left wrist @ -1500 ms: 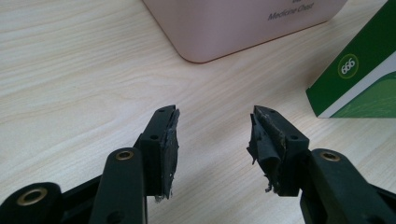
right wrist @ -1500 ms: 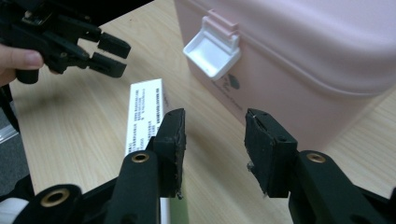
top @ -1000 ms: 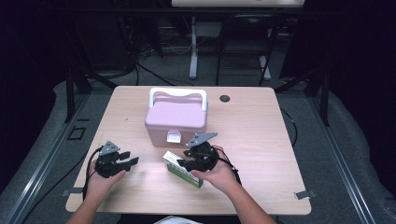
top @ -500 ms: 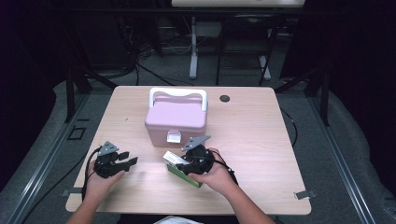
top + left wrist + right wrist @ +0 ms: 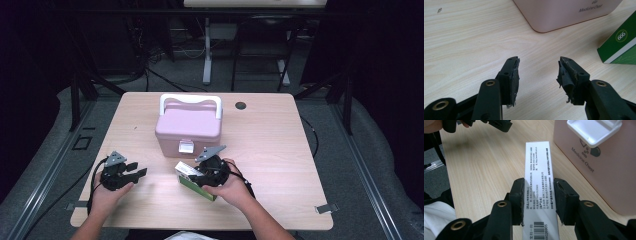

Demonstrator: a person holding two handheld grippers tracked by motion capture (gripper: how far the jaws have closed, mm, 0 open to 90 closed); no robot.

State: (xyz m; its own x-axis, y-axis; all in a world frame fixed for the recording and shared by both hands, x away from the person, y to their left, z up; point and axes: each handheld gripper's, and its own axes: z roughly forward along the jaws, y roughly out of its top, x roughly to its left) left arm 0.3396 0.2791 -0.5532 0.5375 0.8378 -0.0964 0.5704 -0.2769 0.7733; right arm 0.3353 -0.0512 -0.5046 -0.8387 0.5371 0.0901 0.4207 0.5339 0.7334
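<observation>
Green box (image 5: pixel 196 182) just before the pink chest (image 5: pixel 189 125), clamped in right gripper (image 5: pixel 537 200), left gripper (image 5: pixel 537 72) beside it, jaws apart, empty.

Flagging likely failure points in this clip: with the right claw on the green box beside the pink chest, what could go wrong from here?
1. The right claw pinches the green box only across its narrow white side near one end, so the box could twist or slip.
2. The pink chest sits close, its latch down; the box may bump it.
3. The left claw is open and empty, giving no support.
</observation>
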